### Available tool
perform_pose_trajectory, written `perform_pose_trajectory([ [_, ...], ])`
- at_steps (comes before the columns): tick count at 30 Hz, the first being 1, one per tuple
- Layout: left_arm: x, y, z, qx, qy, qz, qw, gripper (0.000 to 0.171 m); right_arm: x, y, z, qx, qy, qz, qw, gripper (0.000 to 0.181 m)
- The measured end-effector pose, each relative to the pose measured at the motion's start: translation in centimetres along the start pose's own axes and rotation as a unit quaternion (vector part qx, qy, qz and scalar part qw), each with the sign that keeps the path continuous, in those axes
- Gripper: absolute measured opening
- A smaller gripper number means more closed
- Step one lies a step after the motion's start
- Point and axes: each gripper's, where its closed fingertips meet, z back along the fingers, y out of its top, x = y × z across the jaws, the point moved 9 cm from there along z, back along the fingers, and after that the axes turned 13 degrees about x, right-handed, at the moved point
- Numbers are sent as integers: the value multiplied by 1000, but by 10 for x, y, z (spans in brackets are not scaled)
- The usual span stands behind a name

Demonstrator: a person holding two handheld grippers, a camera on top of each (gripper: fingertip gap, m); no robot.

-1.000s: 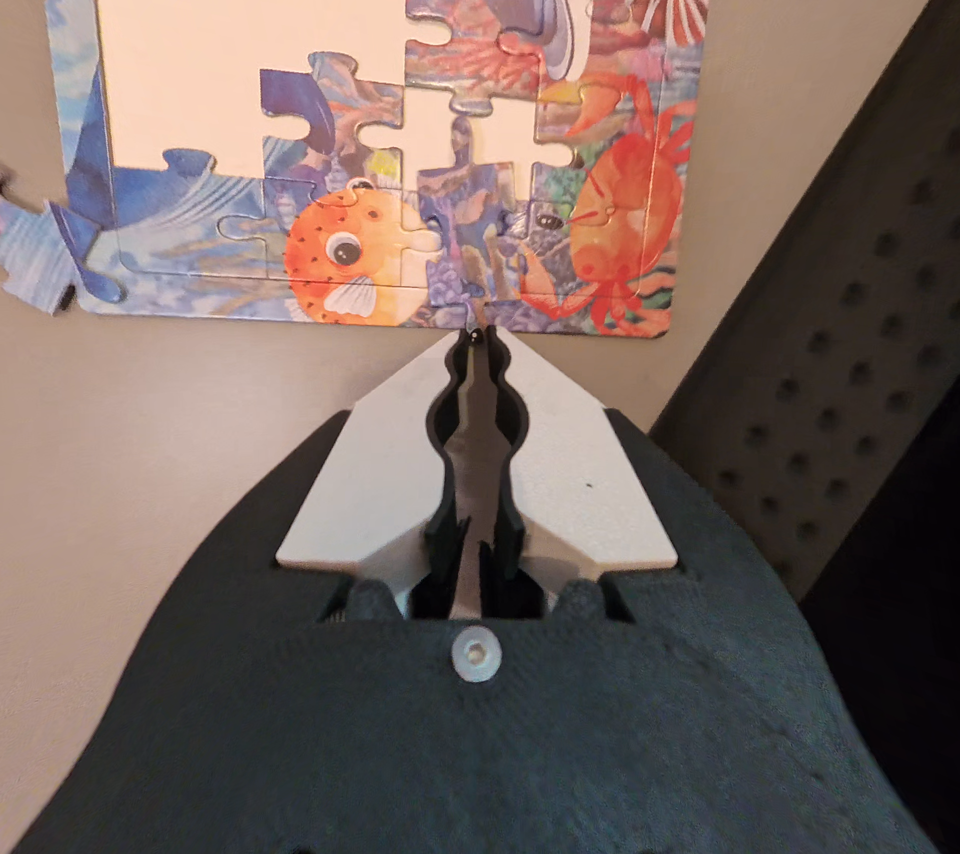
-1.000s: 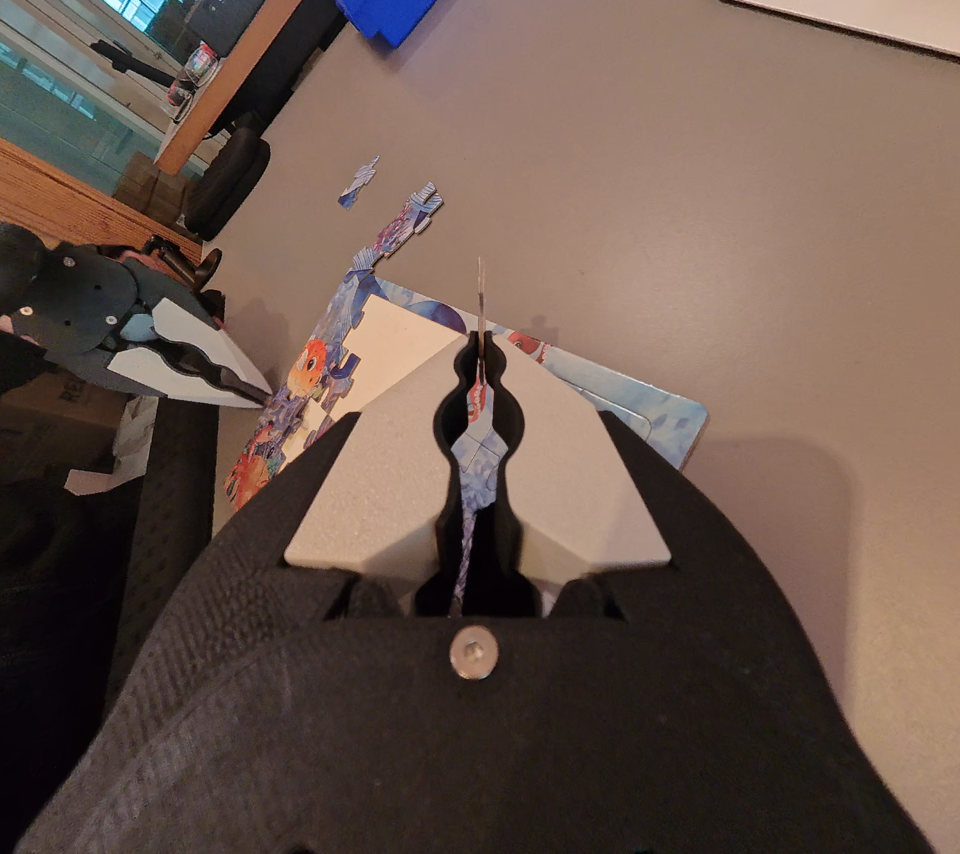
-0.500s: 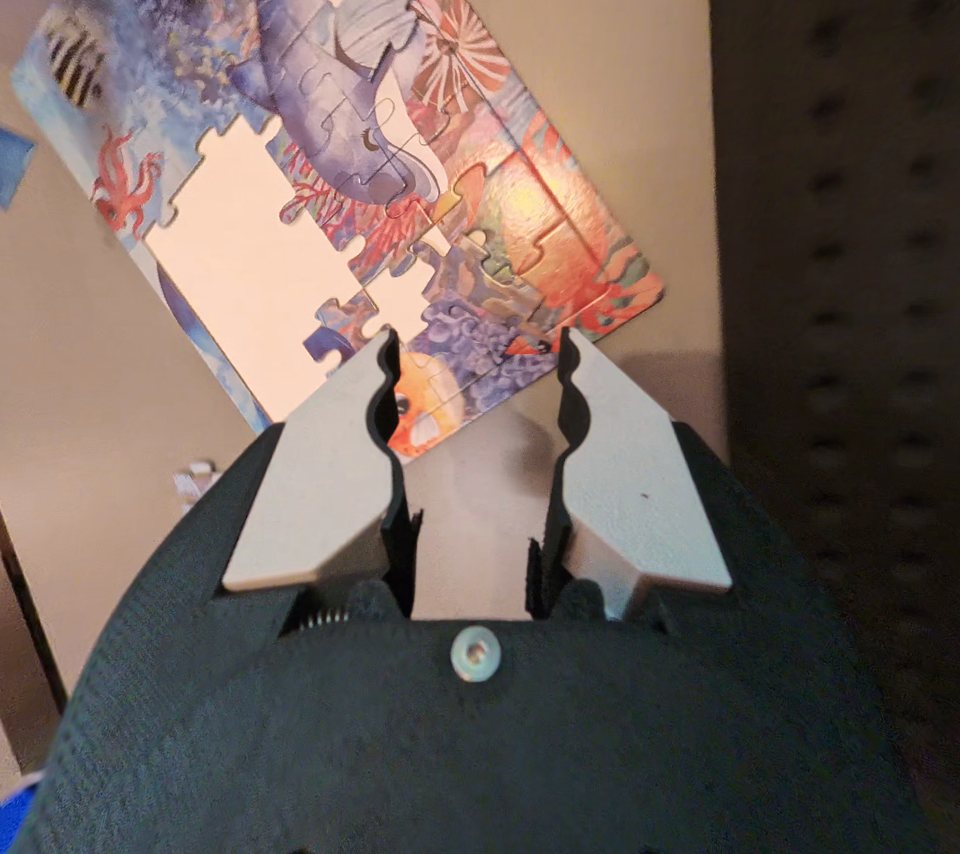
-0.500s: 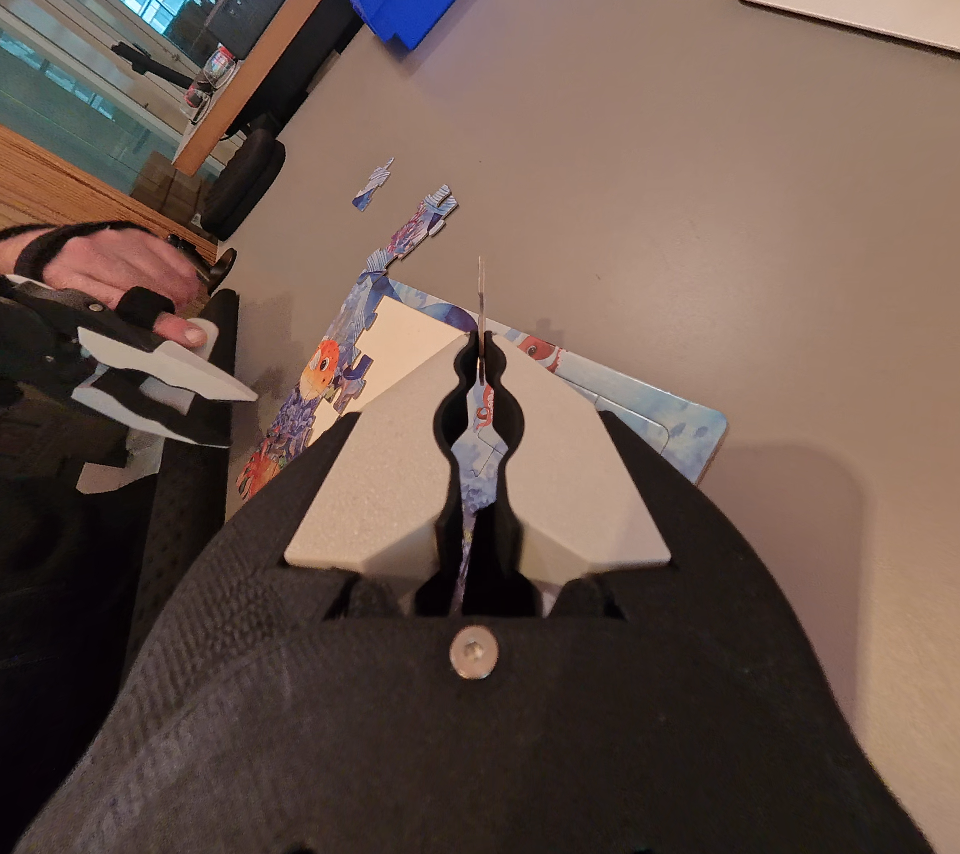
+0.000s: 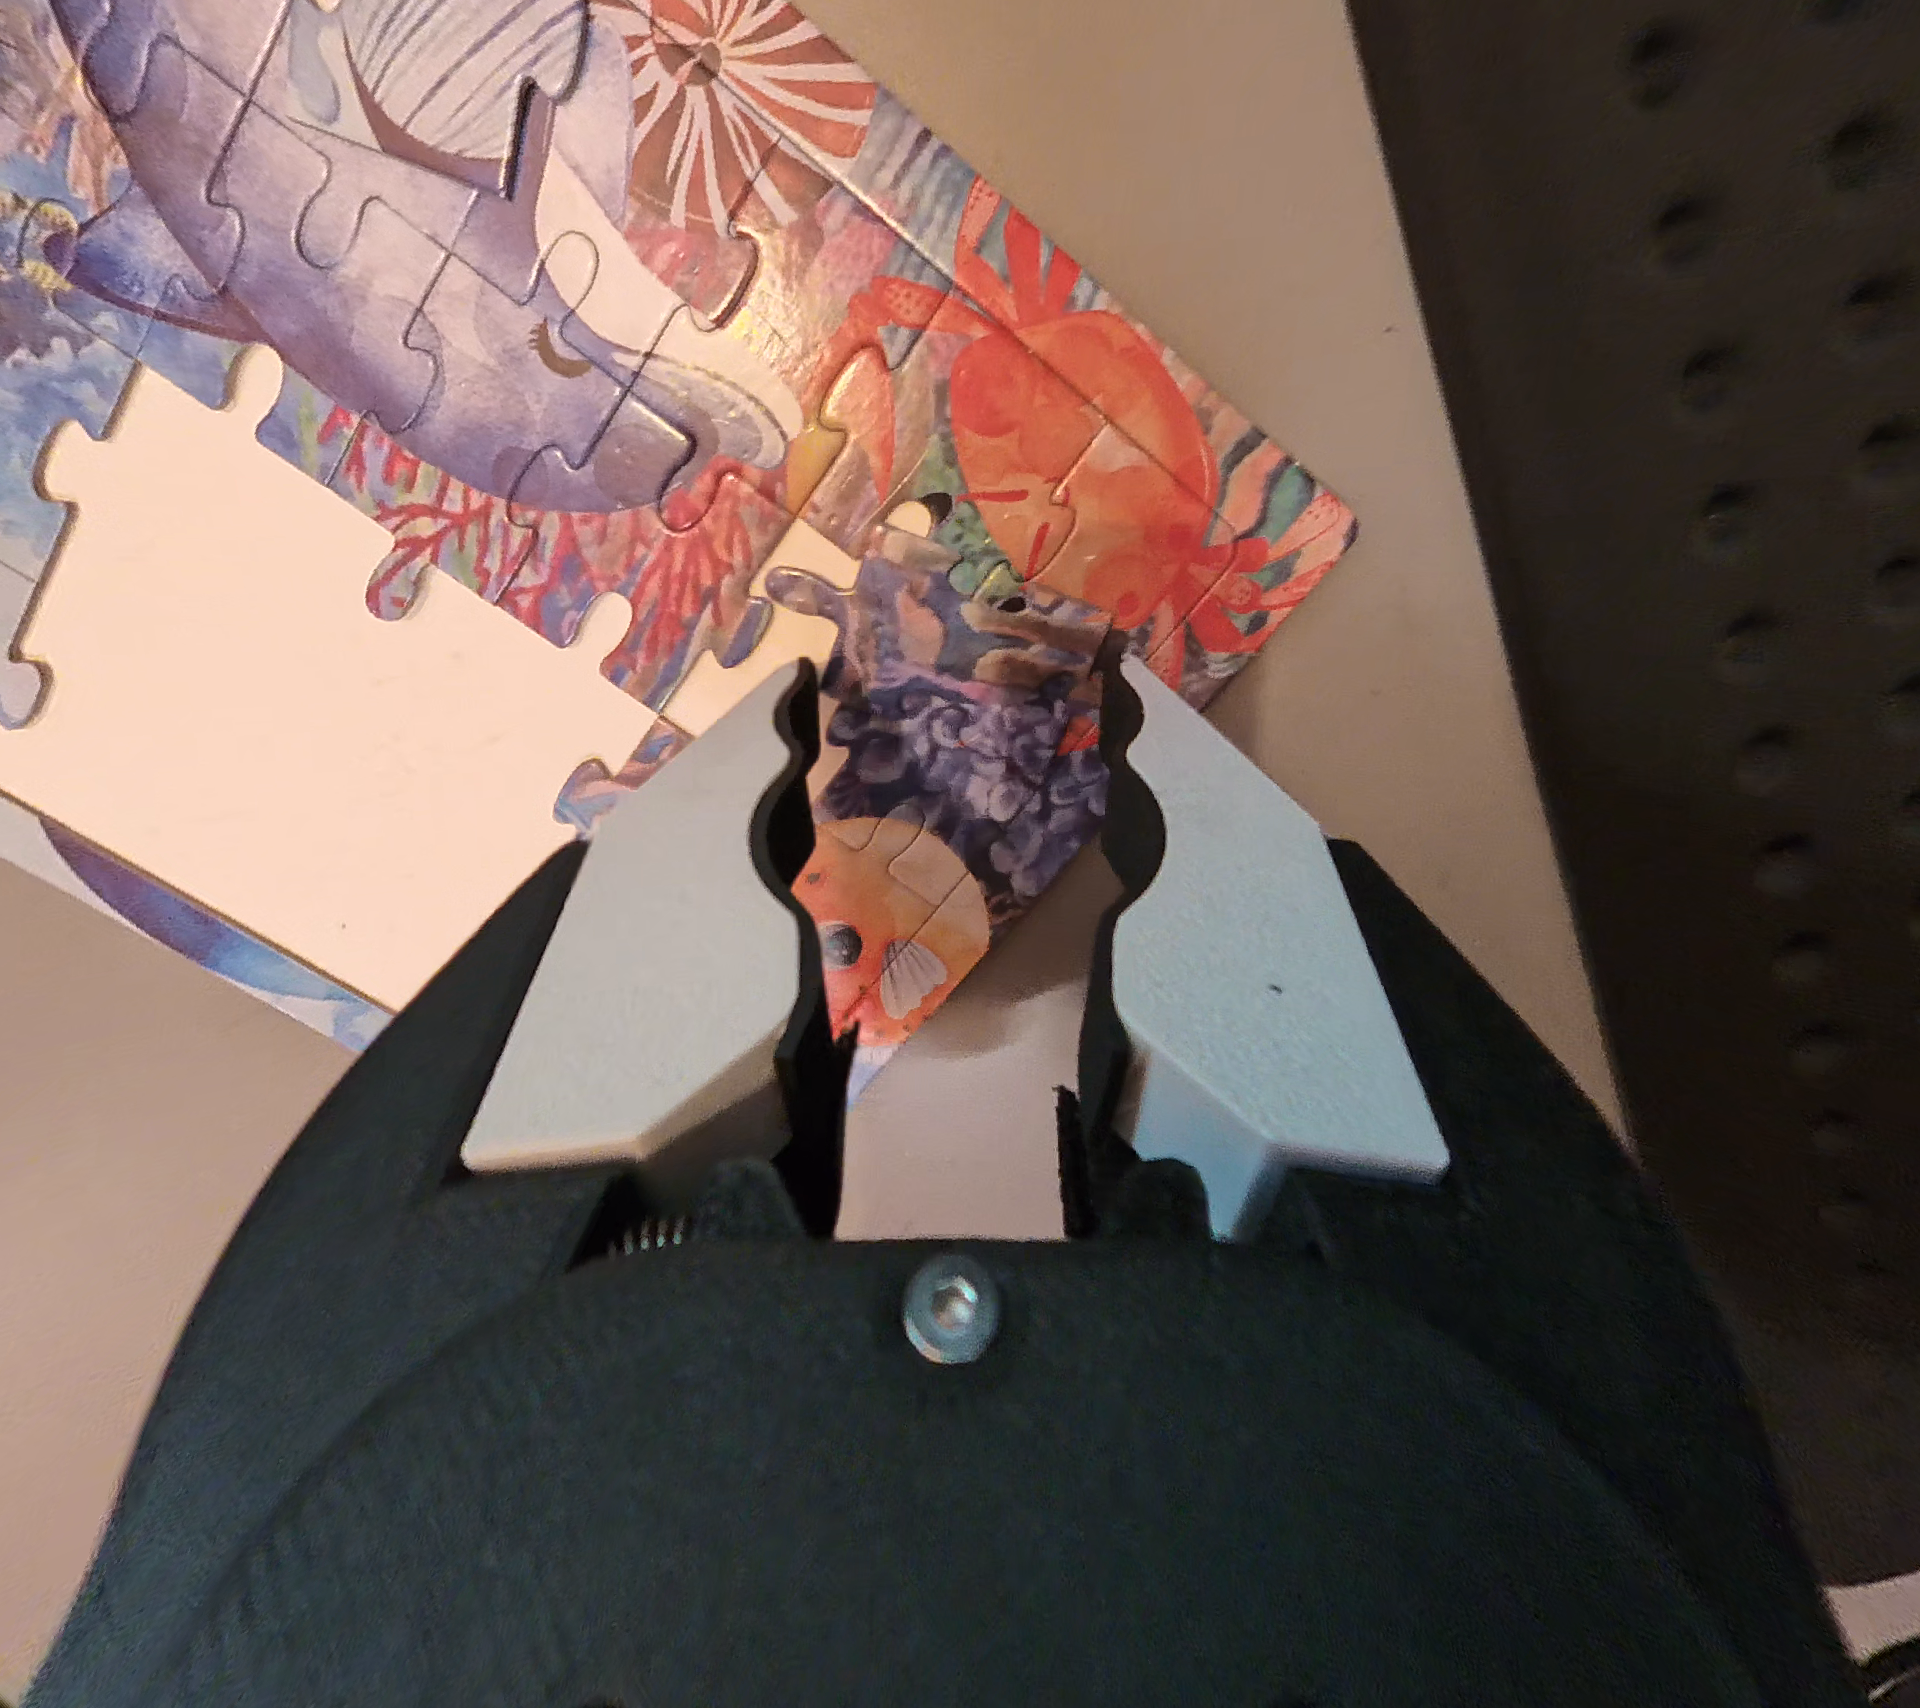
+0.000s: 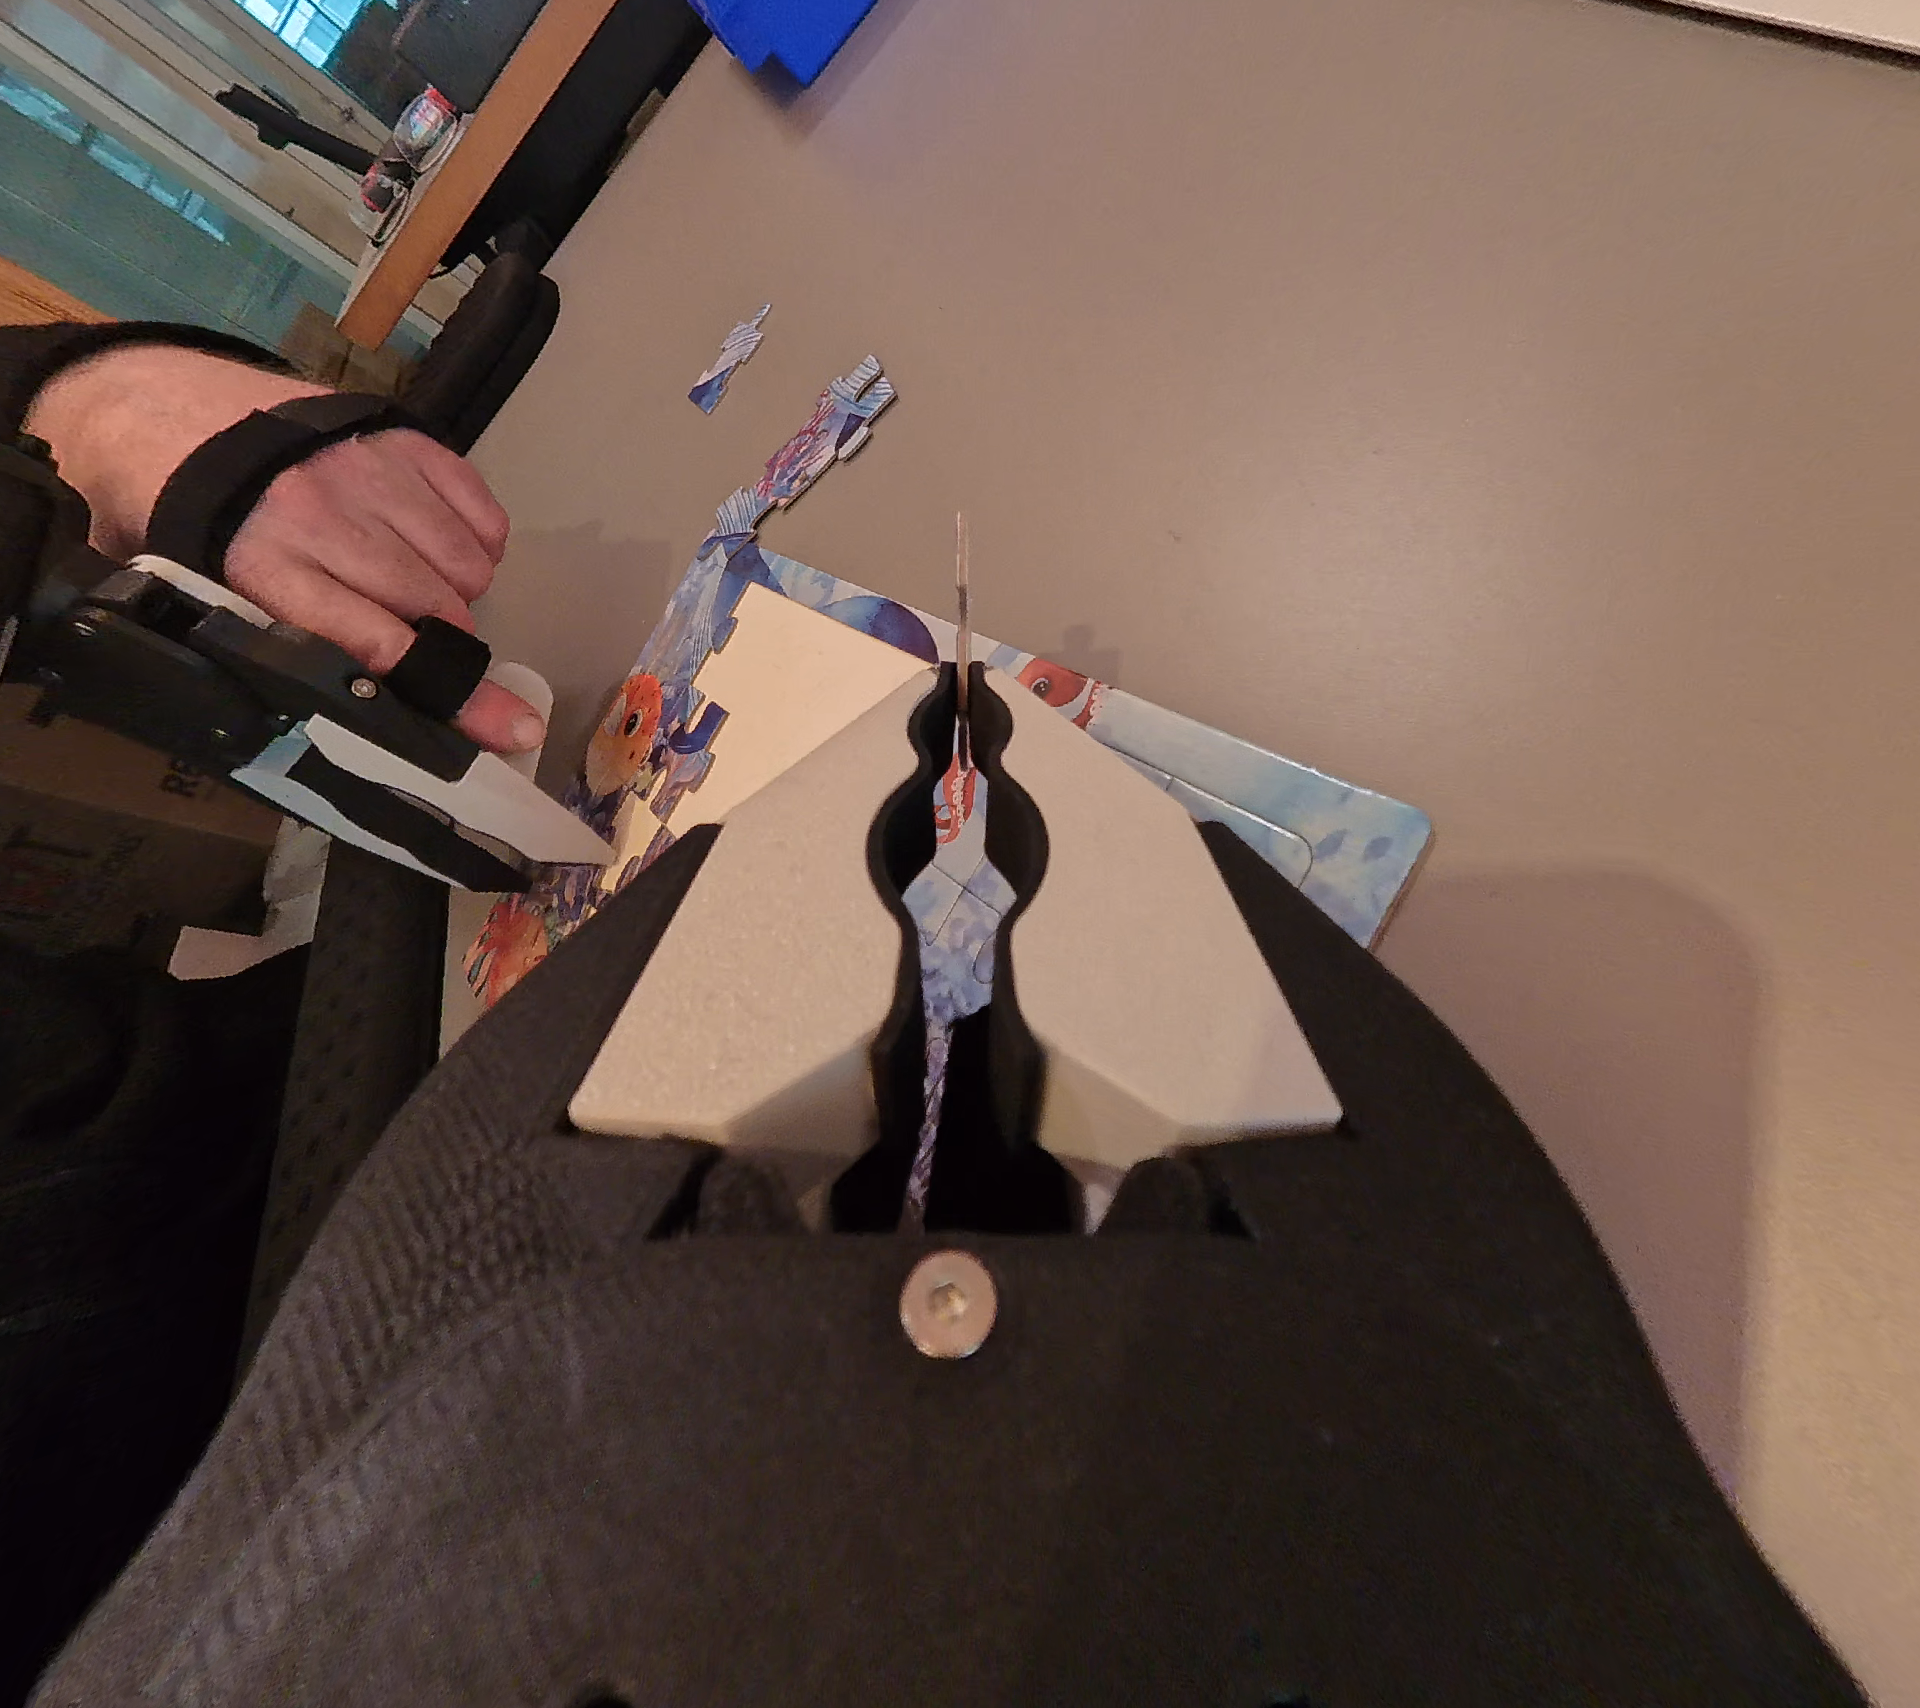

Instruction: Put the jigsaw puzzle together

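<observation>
Puzzle piece (image 6: 961, 619) clamped in right gripper (image 6: 961, 687).

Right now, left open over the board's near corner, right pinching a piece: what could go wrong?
1. The left gripper has its fingers spread over the puzzle board at the pufferfish pieces; closing or pushing there could dislodge seated pieces.
2. The held piece sits edge-on in the right gripper, so it may twist or slip during placement.
3. That board corner lies near the table edge; a shove might slide it off.
</observation>
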Motion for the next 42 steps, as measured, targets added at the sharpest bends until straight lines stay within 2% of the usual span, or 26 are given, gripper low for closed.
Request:
perform_pose_trajectory([
  [10, 5, 0, -1, 21, 24, 65, 997, 49, -3, 2, 2, 4, 1, 5, 1000, 0],
  [14, 6, -2, 2, 36, 73, 128, 988, 49, -3, 3, 3, 7, 2, 4, 1000, 0],
  [19, 7, -6, 8, 71, 146, 223, 961, 49, -3, 2, 2, 7, 6, 2, 1000, 0],
  [27, 2, -13, 11, 137, 236, 346, 898, 49, -6, 3, 0, 6, 9, 4, 1000, 0],
  [34, 4, -15, 3, 136, 281, 414, 855, 49, -7, 4, 0, 10, 11, 3, 1000, 0],
  [37, 4, -14, 2, 137, 294, 430, 842, 50, -7, 3, 0, 9, 13, 2, 1000, 0],
  [42, 6, -10, 1, 134, 302, 436, 837, 71, -9, 6, 1, 14, 15, 5, 1000, 0],
])
